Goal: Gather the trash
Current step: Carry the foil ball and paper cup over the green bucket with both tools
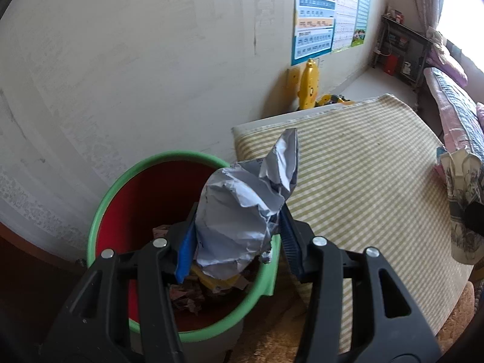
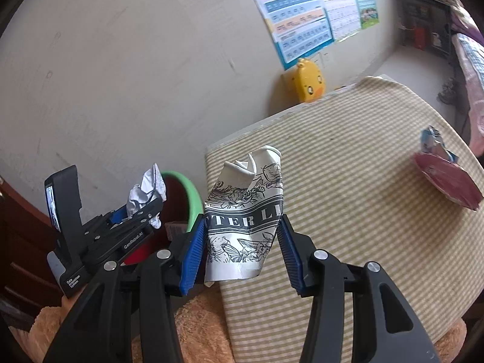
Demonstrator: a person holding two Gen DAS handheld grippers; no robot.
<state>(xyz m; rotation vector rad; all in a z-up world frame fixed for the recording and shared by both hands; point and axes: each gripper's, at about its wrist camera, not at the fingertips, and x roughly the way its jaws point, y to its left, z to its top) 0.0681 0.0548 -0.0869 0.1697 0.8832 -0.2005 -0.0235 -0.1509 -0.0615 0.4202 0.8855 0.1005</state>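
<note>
In the left wrist view my left gripper (image 1: 239,224) is shut on a crumpled grey-white paper (image 1: 242,208), held over a red bin with a green rim (image 1: 103,199). Several scraps of trash lie inside the bin. In the right wrist view my right gripper (image 2: 242,230) is shut on a crushed white paper cup with black print (image 2: 245,220), above the edge of a striped mat (image 2: 348,196). To its left, the left gripper (image 2: 136,214) with its paper (image 2: 148,189) hangs by the bin (image 2: 193,193). A red wrapper (image 2: 444,181) with a blue-white scrap (image 2: 434,140) lies on the mat at right.
The bin stands against a pale wall, beside the mat's corner. A yellow duck toy (image 2: 308,81) leans on the wall under posters (image 2: 302,18). A fuzzy orange rug (image 2: 199,326) lies in front. A bed (image 1: 456,112) and a dark shelf (image 1: 399,48) stand far right.
</note>
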